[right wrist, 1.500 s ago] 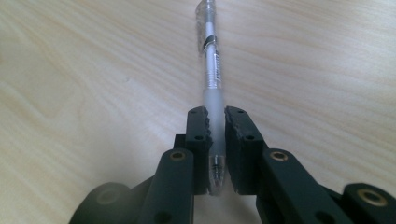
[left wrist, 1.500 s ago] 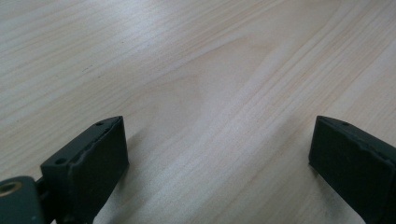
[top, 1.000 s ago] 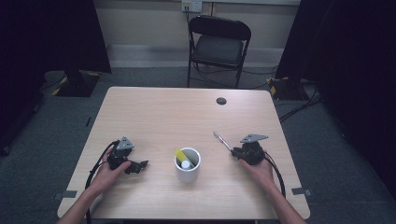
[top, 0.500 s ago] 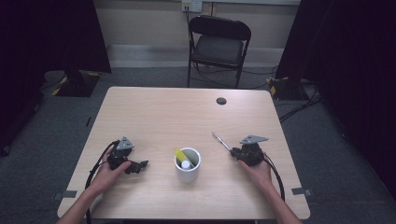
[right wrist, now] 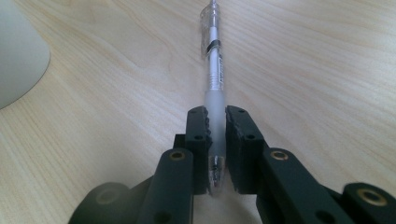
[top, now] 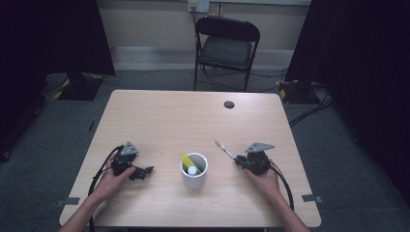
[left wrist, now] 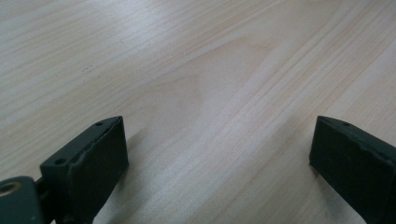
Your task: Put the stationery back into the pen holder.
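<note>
A clear pen [top: 223, 148] lies low over the wooden table [top: 183, 121], pointing away to the upper left. My right gripper [top: 238, 159] is shut on its near end. In the right gripper view the two pads clamp the frosted grip of the pen [right wrist: 214, 60] at the right gripper's [right wrist: 216, 114] tips. A white cup [top: 194, 172] stands mid-table between the hands, with a yellow item and a white item inside. My left gripper [top: 146, 170] rests on the table left of the cup. In the left gripper view the left gripper [left wrist: 217, 135] is open, with bare wood between its jaws.
The white cup's wall [right wrist: 18, 56] shows at the left of the right gripper view. A small black disc [top: 229, 104] sits near the table's far edge. A dark folding chair [top: 227, 46] stands beyond the table. Cables trail from both grippers toward the front edge.
</note>
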The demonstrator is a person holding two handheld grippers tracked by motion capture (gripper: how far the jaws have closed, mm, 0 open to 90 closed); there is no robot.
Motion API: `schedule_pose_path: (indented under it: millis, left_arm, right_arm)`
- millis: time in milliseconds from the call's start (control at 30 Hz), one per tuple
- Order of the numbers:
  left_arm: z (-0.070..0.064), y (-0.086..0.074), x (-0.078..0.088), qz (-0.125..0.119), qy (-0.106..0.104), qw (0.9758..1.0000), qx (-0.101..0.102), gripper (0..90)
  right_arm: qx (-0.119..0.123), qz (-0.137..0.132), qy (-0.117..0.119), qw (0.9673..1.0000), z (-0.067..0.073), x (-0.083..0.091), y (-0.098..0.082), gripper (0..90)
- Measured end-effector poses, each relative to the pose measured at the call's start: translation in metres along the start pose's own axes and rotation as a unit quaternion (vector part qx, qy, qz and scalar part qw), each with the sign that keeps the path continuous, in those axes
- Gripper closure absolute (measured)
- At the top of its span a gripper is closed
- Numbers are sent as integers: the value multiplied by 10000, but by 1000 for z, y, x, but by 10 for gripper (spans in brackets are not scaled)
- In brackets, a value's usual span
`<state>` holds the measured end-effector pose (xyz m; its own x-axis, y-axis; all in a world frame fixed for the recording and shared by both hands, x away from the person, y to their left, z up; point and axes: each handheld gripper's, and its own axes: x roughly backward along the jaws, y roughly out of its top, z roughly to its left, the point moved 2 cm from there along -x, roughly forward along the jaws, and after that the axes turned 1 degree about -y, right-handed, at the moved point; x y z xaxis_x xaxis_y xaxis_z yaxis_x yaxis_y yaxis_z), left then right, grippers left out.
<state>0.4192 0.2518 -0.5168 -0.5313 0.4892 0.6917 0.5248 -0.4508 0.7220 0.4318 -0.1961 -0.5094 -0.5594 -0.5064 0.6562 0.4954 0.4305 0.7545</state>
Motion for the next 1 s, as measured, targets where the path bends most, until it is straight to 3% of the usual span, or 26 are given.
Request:
schedule_pose_path:
  millis: [400,533,1000]
  left_arm:
    - [0,0,0,2,1,10000,-16,38]
    - [0,0,0,7,-18,10000,-9,35]
    - [0,0,0,8,-21,10000,-10,34]
  right_arm:
    - [-29,27,-56,10000,1,-1,3,809]
    - [-170,-152,-24,9997,-3,6,6,809]
    - [-203,-648,48,9977,-2,27,21,809]
